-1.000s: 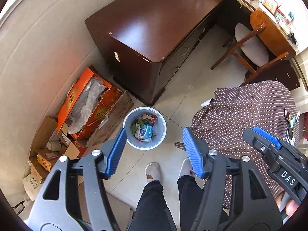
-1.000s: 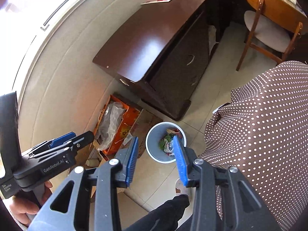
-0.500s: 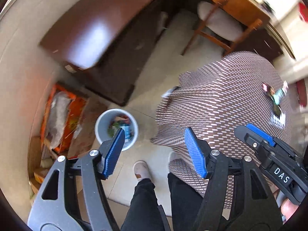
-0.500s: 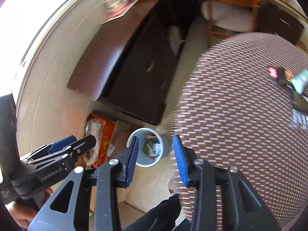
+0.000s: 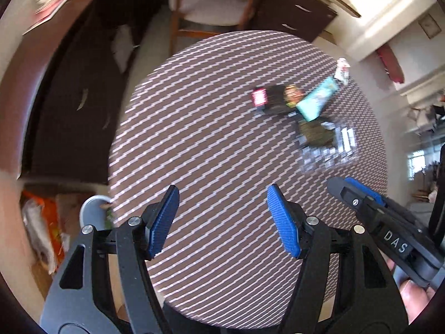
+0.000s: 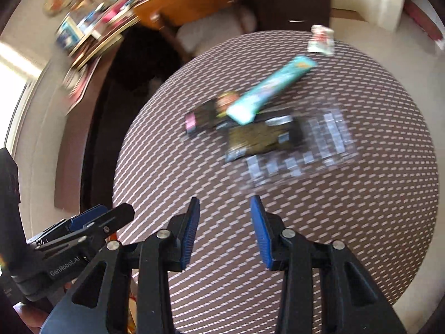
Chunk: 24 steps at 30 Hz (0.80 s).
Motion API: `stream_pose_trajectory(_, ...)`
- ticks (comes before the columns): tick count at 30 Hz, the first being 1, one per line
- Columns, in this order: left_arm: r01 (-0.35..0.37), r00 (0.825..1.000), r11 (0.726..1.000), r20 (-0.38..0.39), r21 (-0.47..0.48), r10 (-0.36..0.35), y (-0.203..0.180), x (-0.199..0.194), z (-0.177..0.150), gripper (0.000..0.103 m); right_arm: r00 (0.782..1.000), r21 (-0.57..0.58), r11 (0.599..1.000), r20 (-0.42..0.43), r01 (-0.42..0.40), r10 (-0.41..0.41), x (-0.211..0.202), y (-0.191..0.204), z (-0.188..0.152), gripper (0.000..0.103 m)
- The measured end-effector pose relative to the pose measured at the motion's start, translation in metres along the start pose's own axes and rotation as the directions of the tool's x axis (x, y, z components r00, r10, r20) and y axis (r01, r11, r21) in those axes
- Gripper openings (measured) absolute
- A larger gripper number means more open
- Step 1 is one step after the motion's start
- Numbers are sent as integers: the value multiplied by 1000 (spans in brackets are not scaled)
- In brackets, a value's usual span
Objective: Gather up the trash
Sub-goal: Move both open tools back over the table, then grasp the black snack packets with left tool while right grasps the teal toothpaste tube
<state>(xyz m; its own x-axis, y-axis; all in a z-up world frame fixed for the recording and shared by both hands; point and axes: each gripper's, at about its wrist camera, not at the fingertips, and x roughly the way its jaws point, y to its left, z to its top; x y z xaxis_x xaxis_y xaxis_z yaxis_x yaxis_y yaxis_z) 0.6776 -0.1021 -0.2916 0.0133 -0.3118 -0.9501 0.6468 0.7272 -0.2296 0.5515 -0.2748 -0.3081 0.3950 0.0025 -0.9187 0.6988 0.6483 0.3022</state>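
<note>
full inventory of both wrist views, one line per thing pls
table: 1, brown with white dots, round, centre
wrappers: blurred pile, teal, black, clear; far right of table
small packet: 1, white and red, table's far edge
bin: 1, grey, floor left of table
chair: 1, wood, pale seat, beyond table
desk: 1, dark brown, left
boxes: orange, floor, left edge
left gripper: black, blue fingers, open, empty
right gripper: same, open, empty
</note>
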Motion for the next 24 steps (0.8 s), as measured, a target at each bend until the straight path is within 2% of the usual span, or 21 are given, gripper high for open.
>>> stream_pose_trajectory(3,21,1000,1000,3,3,-21,-21,13,19,65,1000,39,999,20,6,-7,0,-24,18,39)
stream_pose_trajectory(6,52,999,998,2,-38,-52,-30,29,38,65,999,65,998,37,8,-11,3,-39,35,44)
stream_pose_trajectory(12,77,997,981,20,-178,-75,-23,55,64,65,998,89,996,56,-12,7,16,-55,66,49)
stream_pose_trajectory(15,74,997,974,15,-212,-72,-20,67,73,65,999,101,995,48,-24,20,27,-55,80,50)
stream_pose_trajectory(20,58,998,973,3,-221,-58,-21,83,84,65,999,112,993,48,-30,25,45,-53,97,50)
stream_pose_trajectory(24,30,1000,986,1,-164,-31,-30,91,91,65,999,110,994,41,-5,1,59,-52,106,51)
